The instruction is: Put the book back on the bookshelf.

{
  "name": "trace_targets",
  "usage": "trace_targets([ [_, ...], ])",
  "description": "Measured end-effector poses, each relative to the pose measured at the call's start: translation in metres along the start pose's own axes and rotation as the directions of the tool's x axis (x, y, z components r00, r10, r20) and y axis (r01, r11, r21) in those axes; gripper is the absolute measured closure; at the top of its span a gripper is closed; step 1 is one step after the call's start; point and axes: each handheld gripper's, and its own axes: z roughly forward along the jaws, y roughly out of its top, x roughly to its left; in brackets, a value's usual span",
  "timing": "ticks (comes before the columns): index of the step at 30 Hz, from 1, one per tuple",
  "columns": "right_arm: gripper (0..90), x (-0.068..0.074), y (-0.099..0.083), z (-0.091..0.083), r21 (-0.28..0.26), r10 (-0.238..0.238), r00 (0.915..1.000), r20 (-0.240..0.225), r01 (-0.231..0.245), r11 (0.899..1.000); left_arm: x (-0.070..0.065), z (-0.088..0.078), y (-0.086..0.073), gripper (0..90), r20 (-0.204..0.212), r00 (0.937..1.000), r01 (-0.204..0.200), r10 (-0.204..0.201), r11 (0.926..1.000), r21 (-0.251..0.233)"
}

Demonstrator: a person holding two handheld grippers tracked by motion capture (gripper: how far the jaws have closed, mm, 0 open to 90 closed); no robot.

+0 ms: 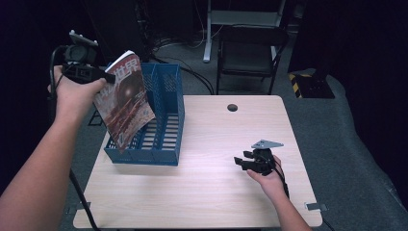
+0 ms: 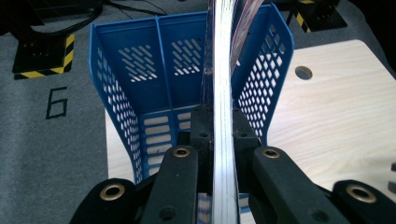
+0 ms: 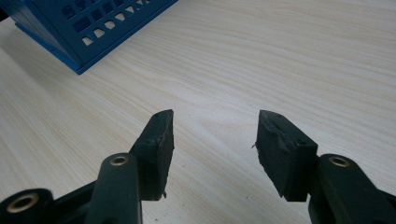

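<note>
From the high view, your left claw [image 1: 98, 74] is clamped on the top edge of the magazine [image 1: 124, 103], which hangs tilted over the left compartment of the blue file rack [image 1: 163, 120], its lower corner down by the rack's front left rim. The rack sits at the left edge of the bench [image 1: 211, 192], partly overhanging it. Your right claw [image 1: 248, 161] rests low over the bare bench, well apart from the rack, holding nothing.

In the left gripper view, the magazine's [image 2: 223, 116] page edges run straight up between the jaws, pinched tight, with the rack's [image 2: 112, 102] divider just left of them. The sheaf looks to be aimed close to that divider, so I'd judge it could catch on the wall and buckle, or fan open, if you lower it at this tilt. A hard push could also shove the overhanging rack off the bench.

In the right gripper view, your right claw [image 3: 215, 140] stands apart and empty over the wood, the rack's corner [image 3: 84, 32] far off; it is too distant to steady the rack.
</note>
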Motion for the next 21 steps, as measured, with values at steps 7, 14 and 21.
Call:
trace_targets([
  [7,46.3,0.000,0.000,0.000,0.000,0.000,1.0000,0.000,0.000,1.000,0.001,0.012,0.006,83.8,-0.035,0.9988,0.033,-0.034,0.9994,-0.013],
  [14,46.3,0.000,0.000,0.000,0.001,0.000,1.0000,-0.003,0.000,1.000,0.005,0.026,0.009,83.8,-0.059,0.9959,0.068,-0.069,0.9972,-0.032],
  [21,46.3,0.001,0.000,0.000,0.001,-0.001,1.0000,-0.006,0.001,1.000,0.009,0.039,0.008,83.8,-0.067,0.9942,0.082,-0.084,0.9959,-0.039],
])
